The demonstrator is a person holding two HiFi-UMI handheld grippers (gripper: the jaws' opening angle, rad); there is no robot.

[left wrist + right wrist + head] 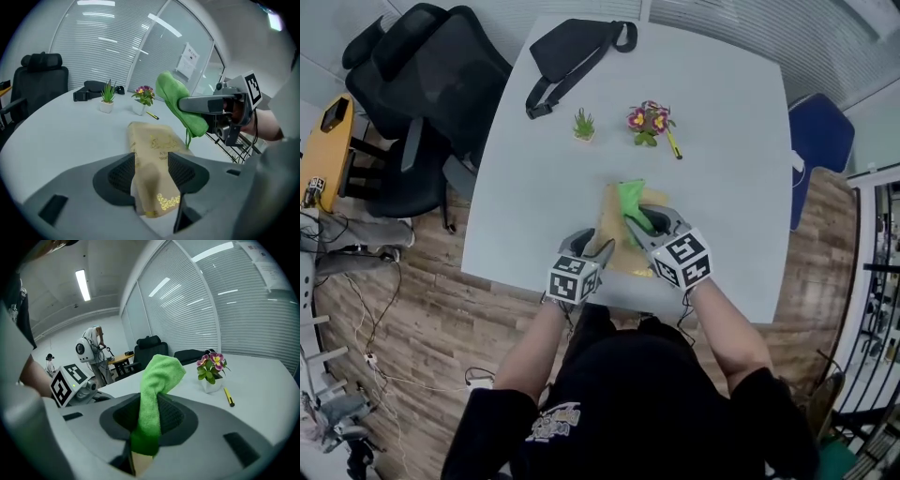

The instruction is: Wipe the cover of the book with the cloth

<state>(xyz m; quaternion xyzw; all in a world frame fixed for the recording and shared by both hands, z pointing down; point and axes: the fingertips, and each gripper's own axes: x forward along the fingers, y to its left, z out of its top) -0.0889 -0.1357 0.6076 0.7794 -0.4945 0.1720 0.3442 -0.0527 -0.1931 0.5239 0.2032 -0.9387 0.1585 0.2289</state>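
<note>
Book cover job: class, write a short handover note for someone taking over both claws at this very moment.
Left claw: shut on the near end of the tan book, steadying it on the white table.
Right claw: shut on the green cloth, held up over the book's far part; it does not look pressed to the cover.
Done: both things are gripped. Whether any wiping has happened cannot be told.
Left: probably lower the cloth onto the cover and wipe along it while the left claw holds the book.
</note>
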